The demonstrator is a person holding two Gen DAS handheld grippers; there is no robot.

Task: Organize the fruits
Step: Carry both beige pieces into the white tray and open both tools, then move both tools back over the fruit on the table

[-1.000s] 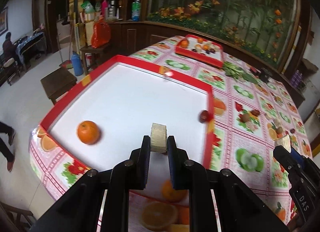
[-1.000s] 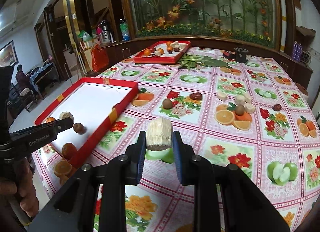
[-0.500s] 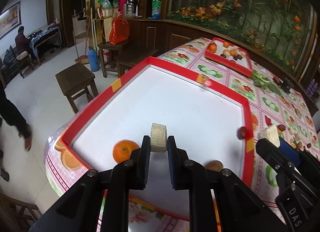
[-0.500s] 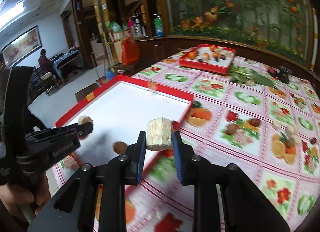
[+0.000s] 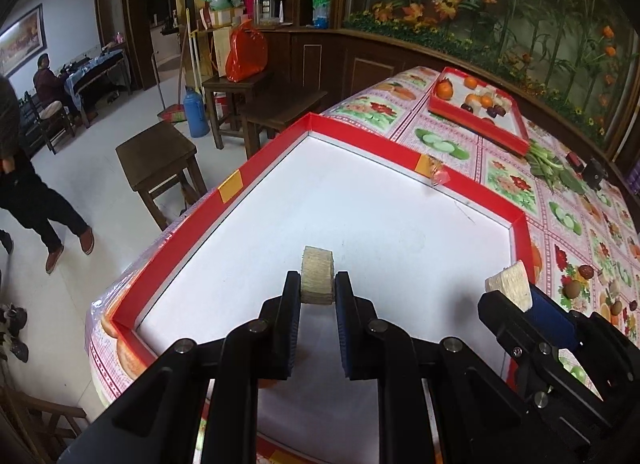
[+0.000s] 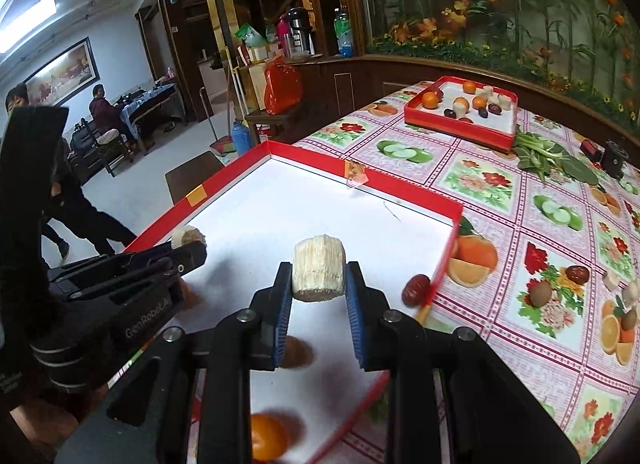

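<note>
Both grippers hovered over the red tray [image 5: 472,184], seemingly to deposit: the left gripper [image 5: 317,289] clamped one pale cane chunk [image 5: 317,274], and the right gripper [image 6: 318,280], at its three o'clock, clamped another chunk [image 6: 319,273].

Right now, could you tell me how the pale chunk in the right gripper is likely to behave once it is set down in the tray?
The chunk looks stiff: the right gripper pinches it without denting it. Its flat ends suggest it would stand steadily; laid on its round side, it might roll across the smooth tray.
</note>
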